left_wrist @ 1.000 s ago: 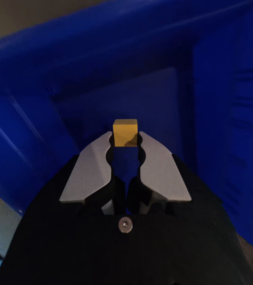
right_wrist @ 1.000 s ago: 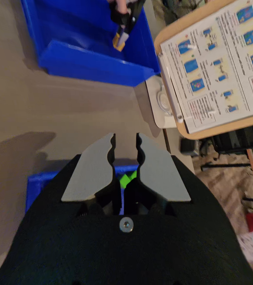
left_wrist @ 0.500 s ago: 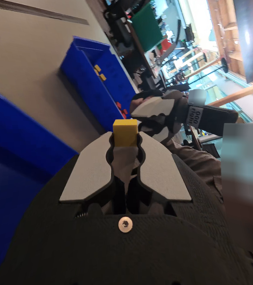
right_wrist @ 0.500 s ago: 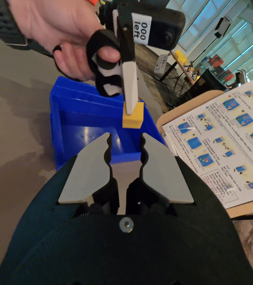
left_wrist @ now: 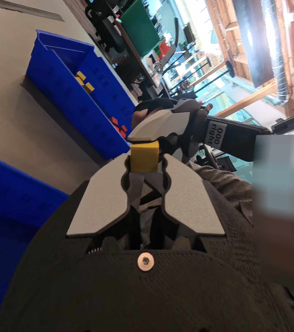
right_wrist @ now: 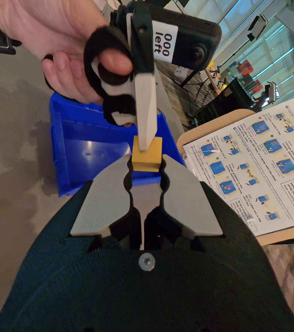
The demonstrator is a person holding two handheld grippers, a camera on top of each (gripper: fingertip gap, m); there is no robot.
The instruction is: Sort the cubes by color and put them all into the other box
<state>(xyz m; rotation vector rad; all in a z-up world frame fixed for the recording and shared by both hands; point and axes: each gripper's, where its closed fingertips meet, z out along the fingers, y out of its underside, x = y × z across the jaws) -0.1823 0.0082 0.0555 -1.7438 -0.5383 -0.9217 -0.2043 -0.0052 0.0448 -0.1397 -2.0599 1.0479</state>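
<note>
A yellow cube (left_wrist: 143, 161) sits between the fingertips of my left gripper (left_wrist: 144, 159), which is shut on it. In the right wrist view the same cube (right_wrist: 146, 159) is between the tips of my right gripper (right_wrist: 146, 162), whose jaws press on its two sides. The two gripper pairs cross on the cube at right angles. A finger of the right gripper (left_wrist: 160, 122) lies on the cube's top in the left wrist view. A hand (right_wrist: 53, 36) holds the left gripper, whose finger (right_wrist: 146, 116) comes down onto the cube. The cube is in the air above a blue bin (right_wrist: 54, 143).
That blue bin shows a bare floor. Another blue bin (left_wrist: 67, 100) on the beige table holds yellow cubes (left_wrist: 84, 82) and red cubes (left_wrist: 119, 127). A third blue wall (left_wrist: 8, 197) is at lower left. A printed sheet on a wooden board (right_wrist: 250, 170) stands to the right.
The left gripper lifted the yellow cube out of the bin and turned toward the right gripper. The right gripper came up to it, and its jaws narrowed onto the cube.
</note>
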